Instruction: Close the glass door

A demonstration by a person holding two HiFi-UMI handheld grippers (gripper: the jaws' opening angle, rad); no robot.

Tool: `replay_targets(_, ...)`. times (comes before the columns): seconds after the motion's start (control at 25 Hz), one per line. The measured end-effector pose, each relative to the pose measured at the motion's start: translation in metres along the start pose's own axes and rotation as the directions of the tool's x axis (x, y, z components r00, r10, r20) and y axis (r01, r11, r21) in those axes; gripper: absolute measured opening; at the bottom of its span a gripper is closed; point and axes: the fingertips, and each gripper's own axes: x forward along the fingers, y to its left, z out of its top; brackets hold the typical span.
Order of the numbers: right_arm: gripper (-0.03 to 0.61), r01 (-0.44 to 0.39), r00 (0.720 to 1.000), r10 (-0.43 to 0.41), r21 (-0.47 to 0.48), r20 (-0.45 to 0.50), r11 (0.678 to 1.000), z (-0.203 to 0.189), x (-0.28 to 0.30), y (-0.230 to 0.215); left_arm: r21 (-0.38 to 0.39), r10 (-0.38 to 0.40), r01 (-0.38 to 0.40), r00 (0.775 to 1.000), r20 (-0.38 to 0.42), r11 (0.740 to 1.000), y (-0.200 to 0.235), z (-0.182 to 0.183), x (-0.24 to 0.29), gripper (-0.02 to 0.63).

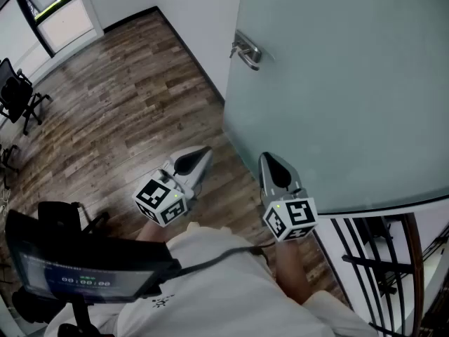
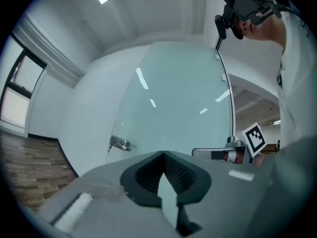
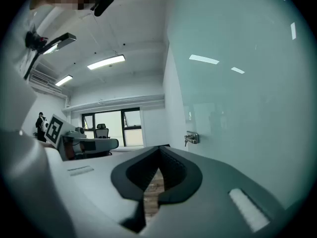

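Note:
The frosted teal glass door (image 1: 351, 83) fills the right of the head view, with its metal handle (image 1: 246, 51) near its left edge. My left gripper (image 1: 195, 161) and right gripper (image 1: 272, 163) are held side by side low in front of it, both shut with nothing between the jaws. The right one sits close to the glass; whether it touches is unclear. In the left gripper view, the left gripper (image 2: 163, 155) faces the door (image 2: 178, 93) and handle (image 2: 120, 144). In the right gripper view, the right gripper (image 3: 158, 151) has the door (image 3: 242, 83) and handle (image 3: 192, 138) to its right.
Wood plank floor (image 1: 119, 111) stretches left to a white wall (image 1: 189, 12) and a window (image 1: 59, 9). A black office chair (image 1: 17, 93) stands at far left. Black railing bars (image 1: 379, 258) are at lower right. A dark screen device (image 1: 77, 272) hangs at my chest.

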Motion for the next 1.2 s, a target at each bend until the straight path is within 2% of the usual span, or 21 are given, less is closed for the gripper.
replay_targets(0.48, 0.009, -0.057, 0.998, 0.057, 0.043, -0.010, 0.997, -0.011, -0.035, -0.019, -0.003, 0.041, -0.042, 0.999, -0.017, 0.999, -0.034, -0.011, 0.011, 0.006)
replay_targets(0.76, 0.009, -0.060, 0.997, 0.065, 0.100, -0.050, 0.993, -0.037, -0.050, -0.044, -0.001, 0.053, -0.054, 0.997, -0.064, 0.999, -0.055, -0.031, 0.020, 0.005)
replay_targets(1.0, 0.009, -0.051, 0.996, 0.058, 0.101, -0.063, 0.994, -0.041, -0.042, -0.052, -0.003, 0.030, -0.030, 0.998, -0.059, 1.000, -0.050, -0.030, 0.035, 0.005)
replay_targets(1.2, 0.009, -0.021, 0.997, 0.026, 0.085, -0.068, 0.996, -0.038, -0.012, -0.064, -0.005, -0.002, 0.001, 0.998, -0.059, 1.000, -0.022, -0.029, 0.055, 0.005)
